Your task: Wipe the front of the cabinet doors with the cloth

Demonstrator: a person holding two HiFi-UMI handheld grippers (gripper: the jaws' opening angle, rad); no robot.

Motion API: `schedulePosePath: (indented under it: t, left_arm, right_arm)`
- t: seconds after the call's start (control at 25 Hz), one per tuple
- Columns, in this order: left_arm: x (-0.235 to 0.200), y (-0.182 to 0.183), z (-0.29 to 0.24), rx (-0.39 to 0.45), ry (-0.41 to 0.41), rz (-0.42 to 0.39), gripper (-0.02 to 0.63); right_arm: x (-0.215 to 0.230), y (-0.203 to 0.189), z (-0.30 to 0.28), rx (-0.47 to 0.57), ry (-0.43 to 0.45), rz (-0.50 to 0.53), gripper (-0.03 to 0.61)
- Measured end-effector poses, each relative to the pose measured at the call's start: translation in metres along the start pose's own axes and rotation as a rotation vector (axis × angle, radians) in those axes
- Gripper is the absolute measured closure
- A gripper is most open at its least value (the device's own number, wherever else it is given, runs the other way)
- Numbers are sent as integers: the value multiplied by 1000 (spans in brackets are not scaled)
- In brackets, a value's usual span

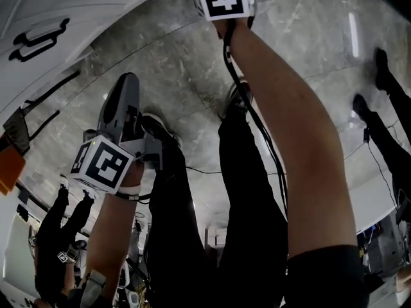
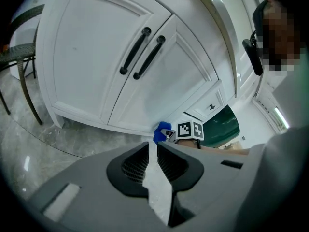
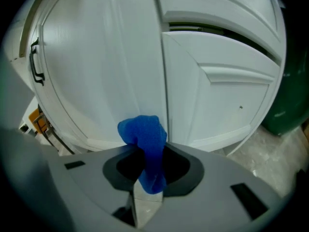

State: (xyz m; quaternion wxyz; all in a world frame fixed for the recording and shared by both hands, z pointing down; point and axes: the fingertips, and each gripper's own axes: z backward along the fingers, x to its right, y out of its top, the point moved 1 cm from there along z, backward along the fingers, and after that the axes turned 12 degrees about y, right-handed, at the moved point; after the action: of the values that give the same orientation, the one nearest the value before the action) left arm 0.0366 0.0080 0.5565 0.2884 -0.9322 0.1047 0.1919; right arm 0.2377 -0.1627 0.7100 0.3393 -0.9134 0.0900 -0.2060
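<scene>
1 cloth (image 3: pixel 143 133) — in right gripper (image 3: pixel 147 149)

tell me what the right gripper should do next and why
Probably ease the right gripper forward until the blue cloth presses on the white cabinet door. The cloth is clamped in its jaws, bunched close before the seam between two doors, but contact isn't clear.

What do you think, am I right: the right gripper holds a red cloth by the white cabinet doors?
No: the cloth in the right gripper is blue, not red; the right gripper view shows it. It is by the white cabinet doors.
</scene>
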Motion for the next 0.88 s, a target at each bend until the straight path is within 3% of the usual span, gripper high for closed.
schedulePosePath:
  t: [0.12, 0.2, 0.56, 0.76, 0.88]
  left_arm:
    - [2, 0, 1, -7, -9, -7, 557]
    - [-5, 1, 4, -8, -7, -11, 557]
    - [-74, 26, 44, 18, 26, -23, 557]
    - [-120, 28, 62, 7, 52, -86, 557]
    - [-136, 31, 68, 36, 74, -98, 557]
  right_arm:
    - [5, -13, 3, 16, -41, -106, 491]
    - [-18, -29, -5, -12, 0, -138, 491]
    - [-180, -52, -81, -89, 223, -29, 491]
    - [-219, -50, -120, -102, 247, -1, 491]
    - [-212, -53, -128, -135, 243, 43, 491]
